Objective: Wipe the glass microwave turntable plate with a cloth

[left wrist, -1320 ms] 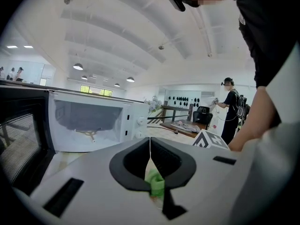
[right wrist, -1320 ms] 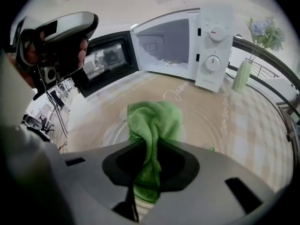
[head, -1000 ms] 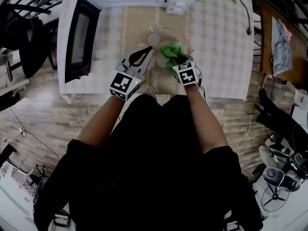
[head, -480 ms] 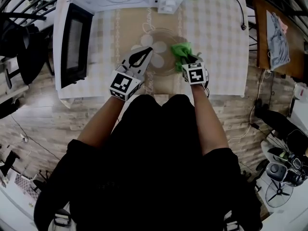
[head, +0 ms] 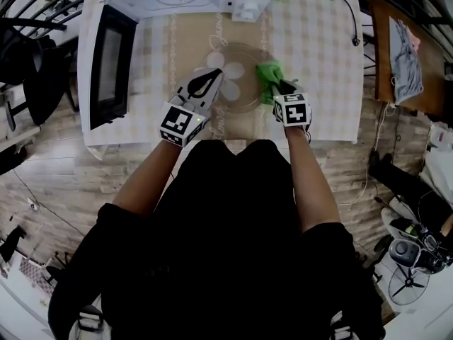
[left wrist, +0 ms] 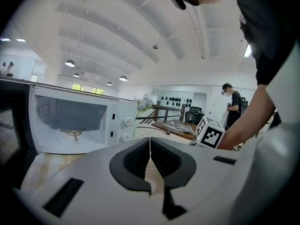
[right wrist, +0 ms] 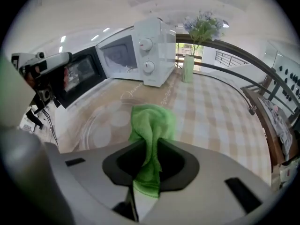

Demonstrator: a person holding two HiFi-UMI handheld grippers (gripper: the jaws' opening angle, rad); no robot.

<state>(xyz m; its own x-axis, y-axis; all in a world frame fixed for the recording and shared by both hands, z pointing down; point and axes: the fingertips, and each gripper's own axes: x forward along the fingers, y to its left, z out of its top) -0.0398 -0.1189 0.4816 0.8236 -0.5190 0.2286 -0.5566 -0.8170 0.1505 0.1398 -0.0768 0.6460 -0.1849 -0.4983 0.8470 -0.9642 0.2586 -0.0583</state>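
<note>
1. Between the jaws of the right hand-held gripper (right wrist: 149, 165) sits a green cloth (right wrist: 151, 121), clamped tight, with its free end bunched just ahead of the tips.
2. The glass plate (head: 237, 91) lies on the desk (head: 322, 48) between both grippers' tips, the cloth at its right rim.
3. The left hand-held gripper (left wrist: 150, 156) has its jaws pressed together and empty, over the plate's left edge.
4. Beyond it stands a microwave (left wrist: 75, 121), door open.

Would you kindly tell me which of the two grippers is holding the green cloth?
The right gripper: its jaws are shut on the green cloth, which lies at the glass plate's edge. The left gripper's jaws are together on nothing.
</note>
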